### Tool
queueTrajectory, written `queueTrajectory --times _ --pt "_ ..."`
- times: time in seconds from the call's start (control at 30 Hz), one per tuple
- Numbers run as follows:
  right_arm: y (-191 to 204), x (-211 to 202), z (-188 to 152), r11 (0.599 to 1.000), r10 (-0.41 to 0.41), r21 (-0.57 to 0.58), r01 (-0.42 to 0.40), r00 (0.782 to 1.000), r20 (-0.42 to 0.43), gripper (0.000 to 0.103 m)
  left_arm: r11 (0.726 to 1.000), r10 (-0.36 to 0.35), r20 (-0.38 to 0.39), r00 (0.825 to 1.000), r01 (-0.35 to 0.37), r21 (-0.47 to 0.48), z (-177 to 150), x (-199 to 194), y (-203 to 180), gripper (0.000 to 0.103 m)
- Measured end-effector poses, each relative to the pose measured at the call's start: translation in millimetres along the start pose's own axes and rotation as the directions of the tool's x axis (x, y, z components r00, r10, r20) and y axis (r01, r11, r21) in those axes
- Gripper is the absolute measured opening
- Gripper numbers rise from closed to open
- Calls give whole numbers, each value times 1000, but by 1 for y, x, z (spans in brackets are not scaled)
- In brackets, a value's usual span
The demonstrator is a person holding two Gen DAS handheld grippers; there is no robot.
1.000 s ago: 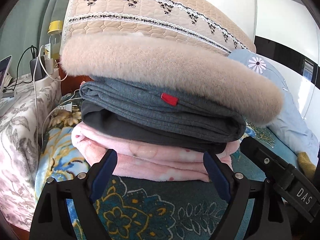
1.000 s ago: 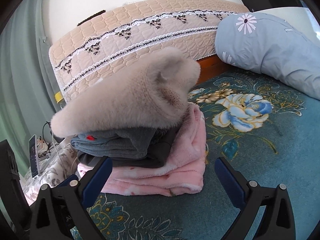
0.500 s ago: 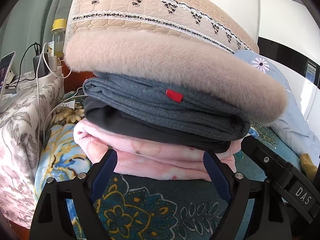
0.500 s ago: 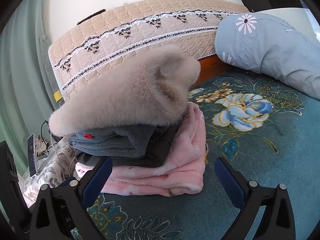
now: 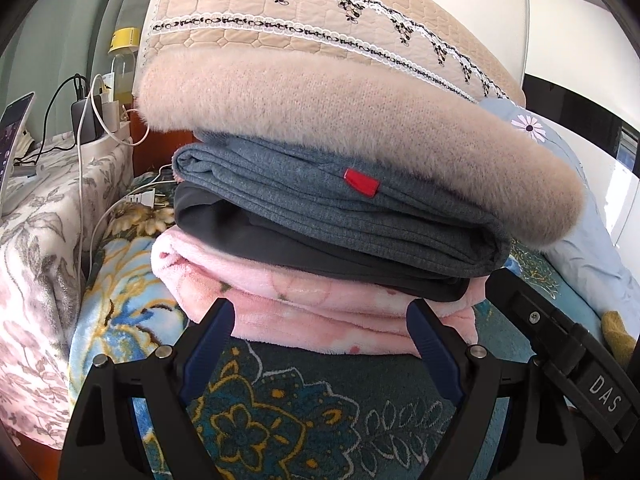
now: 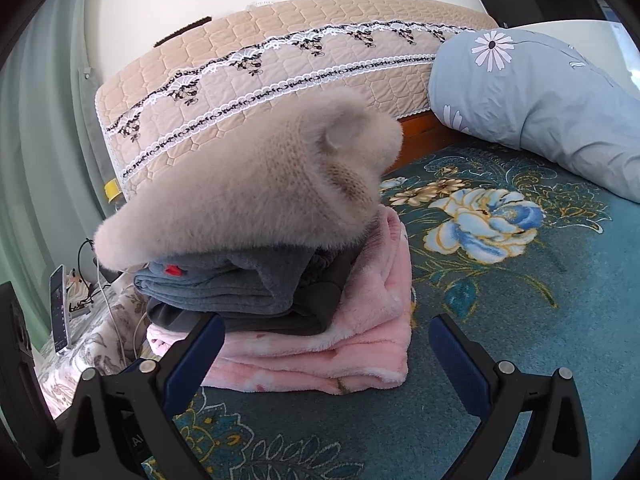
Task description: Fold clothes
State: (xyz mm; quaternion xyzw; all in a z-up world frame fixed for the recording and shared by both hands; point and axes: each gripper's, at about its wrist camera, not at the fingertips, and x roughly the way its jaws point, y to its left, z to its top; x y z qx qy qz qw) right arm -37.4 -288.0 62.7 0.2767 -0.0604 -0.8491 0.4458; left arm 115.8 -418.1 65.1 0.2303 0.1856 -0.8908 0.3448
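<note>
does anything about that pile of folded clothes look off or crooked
The fluffy beige sweater on top overhangs the grey garment under it on both sides and sits tilted in the right wrist view. The pink fleece at the bottom lies flat.

Left gripper [image 5: 320, 330]: black plastic frame; two fingers [image 5: 210, 338] faced with dark blue pads; silver round screw heads seen at the finger bases. At 4 o'clock in the left wrist view, a black bar is seen with a small cross-head screw and white lettering "DAS".

Right gripper [image 6: 326, 346]: same build noted, with black frame, blue-padded fingers [image 6: 460, 356] and silver screws.
</note>
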Motion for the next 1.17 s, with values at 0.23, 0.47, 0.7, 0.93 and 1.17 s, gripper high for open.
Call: queueTrajectory --times 0.23,0.47,0.7,0.93,1.17 --pt "0 2 -2 1000 -6 4 6 1000 1 103 996 -14 -11 1000 15 89 -3 -1 -13 88" --pt "13 5 -4 999 6 -43 -6 1000 3 103 994 26 -13 1000 -24 107 -3 -2 -14 88" --pt "17 7 -6 999 22 -42 -22 1000 0 103 996 41 -17 999 -39 85 -2 -2 -10 88" --pt "18 7 -6 999 25 -35 -25 1000 0 103 997 34 -30 999 -32 75 -1 -1 -6 88" --pt "18 8 -6 999 36 -24 -36 999 -1 103 997 27 -28 999 -25 67 0 -1 -7 88"
